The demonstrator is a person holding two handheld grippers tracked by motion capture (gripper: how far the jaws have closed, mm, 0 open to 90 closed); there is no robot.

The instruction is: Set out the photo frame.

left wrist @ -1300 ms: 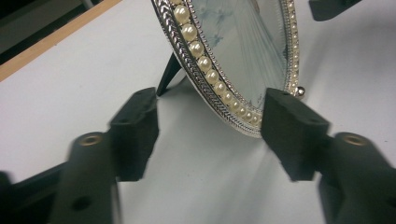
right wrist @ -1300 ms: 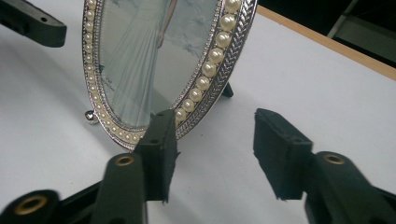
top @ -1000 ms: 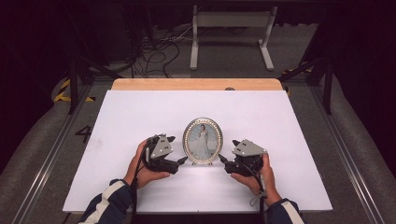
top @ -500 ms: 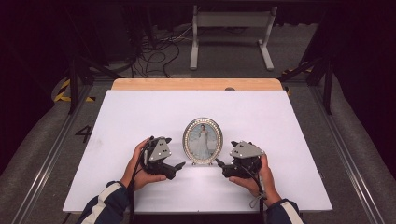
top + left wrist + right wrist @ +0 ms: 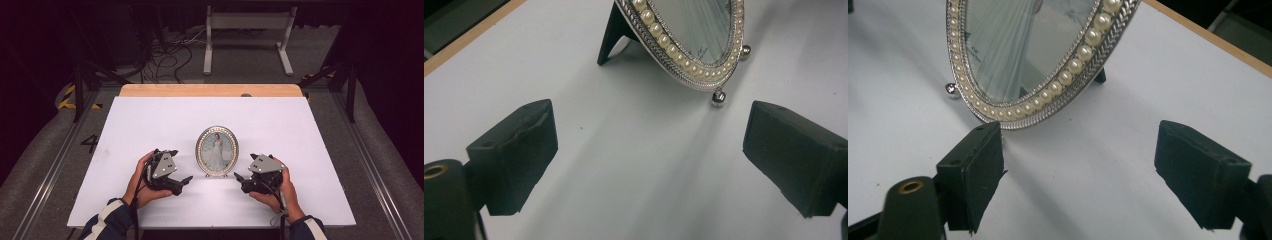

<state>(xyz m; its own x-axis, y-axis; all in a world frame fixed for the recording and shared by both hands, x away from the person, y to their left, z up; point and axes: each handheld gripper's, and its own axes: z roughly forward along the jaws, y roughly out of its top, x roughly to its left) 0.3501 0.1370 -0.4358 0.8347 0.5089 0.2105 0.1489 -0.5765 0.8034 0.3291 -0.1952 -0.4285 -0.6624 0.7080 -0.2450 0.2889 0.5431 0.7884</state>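
- Frame (image 5: 216,151): oval, pearl-rimmed, upright on its feet and rear prop, near the middle of the white table (image 5: 150,120).
- Left gripper (image 5: 186,179): just left of the frame, apart from it; jaws released, having just opened, nothing between them.
- Right gripper (image 5: 238,177): just right of the frame; jaws released, having just opened, empty.

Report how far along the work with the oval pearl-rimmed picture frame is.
Done: the oval silver pearl-rimmed picture frame stands upright on the white table, propped on its black back stand. In hand: nothing; the left gripper and right gripper flank it, jaws open and apart from it. Nothing visibly left.
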